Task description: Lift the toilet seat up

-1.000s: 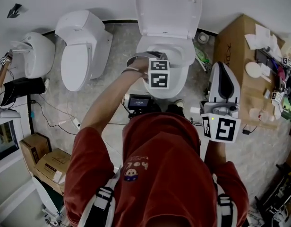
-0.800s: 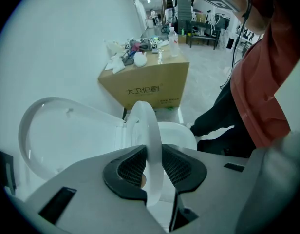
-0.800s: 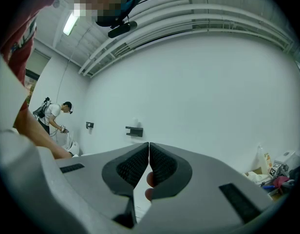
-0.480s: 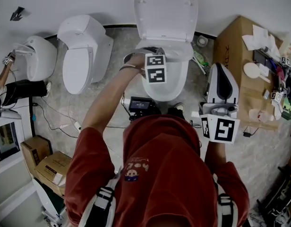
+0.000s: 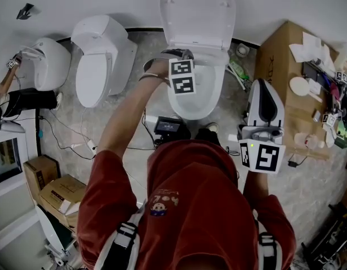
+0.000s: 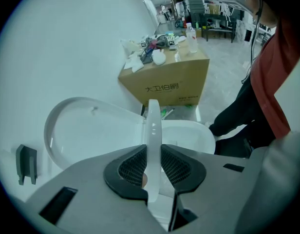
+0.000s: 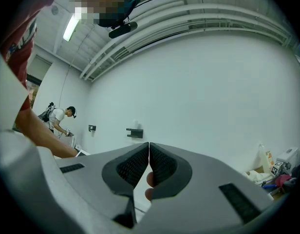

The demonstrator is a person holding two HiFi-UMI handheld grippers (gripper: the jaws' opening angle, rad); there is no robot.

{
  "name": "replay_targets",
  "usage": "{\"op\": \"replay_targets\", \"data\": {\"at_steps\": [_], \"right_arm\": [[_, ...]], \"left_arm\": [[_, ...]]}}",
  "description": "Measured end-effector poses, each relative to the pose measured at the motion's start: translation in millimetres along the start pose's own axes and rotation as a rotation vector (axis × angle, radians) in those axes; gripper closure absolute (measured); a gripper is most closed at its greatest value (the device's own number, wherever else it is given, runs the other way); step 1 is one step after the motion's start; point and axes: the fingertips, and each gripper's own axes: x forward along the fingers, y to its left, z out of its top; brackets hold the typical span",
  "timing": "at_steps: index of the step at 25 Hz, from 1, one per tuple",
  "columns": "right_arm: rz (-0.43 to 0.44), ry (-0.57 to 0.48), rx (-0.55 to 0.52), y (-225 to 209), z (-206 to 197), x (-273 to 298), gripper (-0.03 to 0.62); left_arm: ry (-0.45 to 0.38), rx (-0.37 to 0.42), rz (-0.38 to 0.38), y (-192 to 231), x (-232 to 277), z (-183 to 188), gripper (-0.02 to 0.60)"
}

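As the seat looks right now: toilet seat [image 6: 153, 121], white glossy ring, raised off the bowl [image 5: 203, 91], edge-on
Counts: one seat, one lid [image 5: 197, 13], three toilets [image 5: 100, 61], two tongs
Left tongs [image 6: 153, 152]: pinching the seat's rim above the bowl
Right tongs [image 7: 149, 147]: pressed together, empty, right of the bowl

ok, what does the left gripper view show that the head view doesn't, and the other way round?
Only the left gripper view: the left gripper shut on the toilet seat, which is seen edge-on with a pad on each face, and the print on the box's side.

Only the head view: a second toilet and a third toilet off to the left, and cardboard boxes on the floor.

Both: the raised lid, the bowl, and the big cardboard box with clutter on top.
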Motion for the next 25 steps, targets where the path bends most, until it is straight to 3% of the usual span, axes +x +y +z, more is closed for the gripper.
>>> {"op": "replay_targets", "data": {"at_steps": [13, 25], "right_arm": [[0.016, -0.009, 0.031, -25.7, -0.3, -22.4, 0.580], [-0.058, 0.007, -0.011, -13.2, 4.4, -18.9, 0.580]], "left_arm": [[0.050, -0.044, 0.103, 15.8, -1.8, -2.5, 0.485], [-0.023, -0.026, 0.131, 31.1, -5.4, -3.4, 0.486]]}}
